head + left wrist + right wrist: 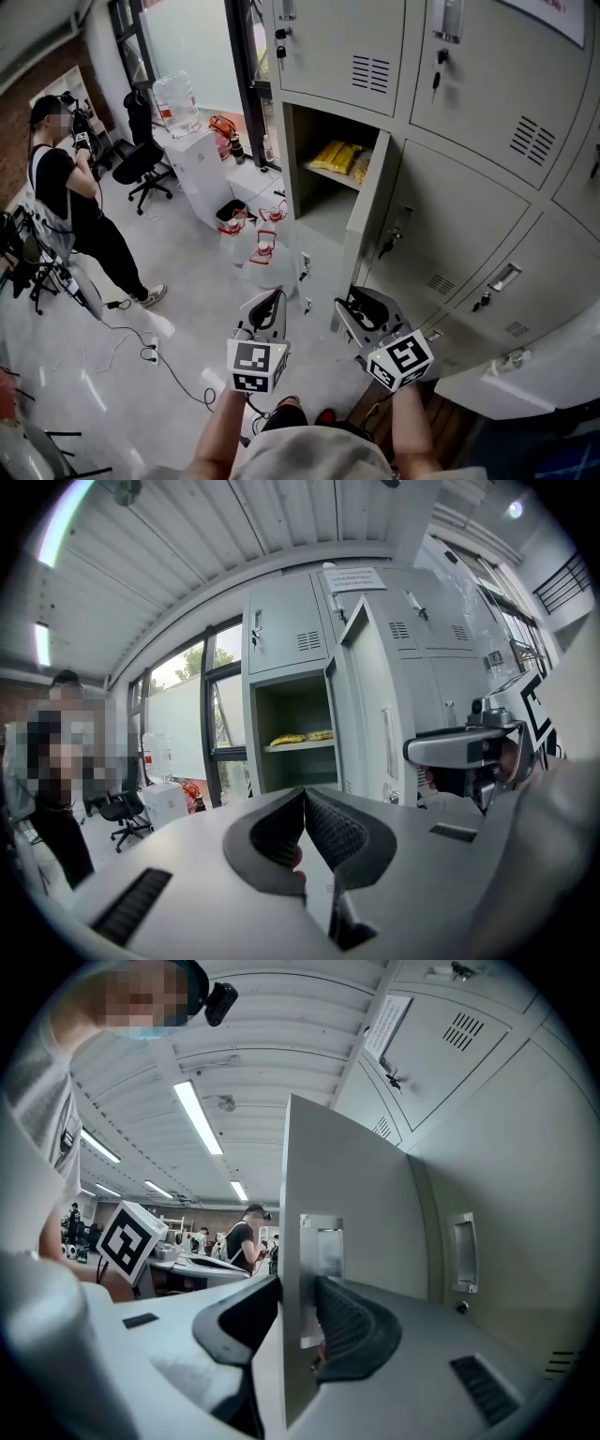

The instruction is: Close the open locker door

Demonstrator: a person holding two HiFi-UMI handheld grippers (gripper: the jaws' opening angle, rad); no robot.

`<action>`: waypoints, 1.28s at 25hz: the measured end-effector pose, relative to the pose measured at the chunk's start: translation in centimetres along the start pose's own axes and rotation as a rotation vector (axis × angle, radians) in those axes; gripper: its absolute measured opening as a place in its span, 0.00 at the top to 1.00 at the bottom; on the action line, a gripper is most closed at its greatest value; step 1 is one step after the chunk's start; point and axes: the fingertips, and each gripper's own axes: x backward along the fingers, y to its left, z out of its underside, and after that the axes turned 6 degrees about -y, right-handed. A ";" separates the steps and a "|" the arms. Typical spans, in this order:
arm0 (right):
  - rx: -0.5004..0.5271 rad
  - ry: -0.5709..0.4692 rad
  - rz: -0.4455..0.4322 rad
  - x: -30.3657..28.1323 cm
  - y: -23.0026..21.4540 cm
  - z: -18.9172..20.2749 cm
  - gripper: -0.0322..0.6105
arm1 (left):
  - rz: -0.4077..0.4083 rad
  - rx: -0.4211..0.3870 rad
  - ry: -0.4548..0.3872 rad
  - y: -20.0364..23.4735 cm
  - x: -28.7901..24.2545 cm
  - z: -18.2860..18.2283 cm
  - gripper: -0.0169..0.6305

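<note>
**Writing.** None that I can read. The white notice (354, 577) on a top locker front has print too small to read. The white sign (553, 11) with red print, at 1 o'clock in the head view, is cut off by the frame edge. Each marker cube (256, 366) shows only black-and-white squares, no letters.

**Counts.**
- Open: one locker door (367, 225). It stands out from the right edge of its compartment (323, 202), at about 12 to 1 o'clock in the head view.
- Yellow packets (330, 155): at least two, on the shelf inside.
- Keys (438, 73): two, hanging in top-row locks.
- Person (66, 202): one, at 9 o'clock.
- Water jug (176, 101): one, at 11 o'clock.
- Black office chair (141, 169): one, just below the jug.
- Grippers: two, with one cube on each.

**Tool.**
- My left gripper (305, 799) has its jaws pressed together, tips meeting, with nothing between them. It touches nothing. In the head view it sits at 6 o'clock, just left of the other gripper.
- My right gripper (295, 1286) has its jaws roughly half spread, pinching the free edge of the locker door. One pad lies on the face that carries the metal plate (322, 1241), right at the plate. The other pad is on the opposite face.
- In the head view the door rises at 12 o'clock from this gripper.
</note>
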 end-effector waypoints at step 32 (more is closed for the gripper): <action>0.067 0.031 0.217 -18.1 1.3 1.8 0.78 | 0.114 0.006 -0.028 17.0 -8.2 0.9 0.94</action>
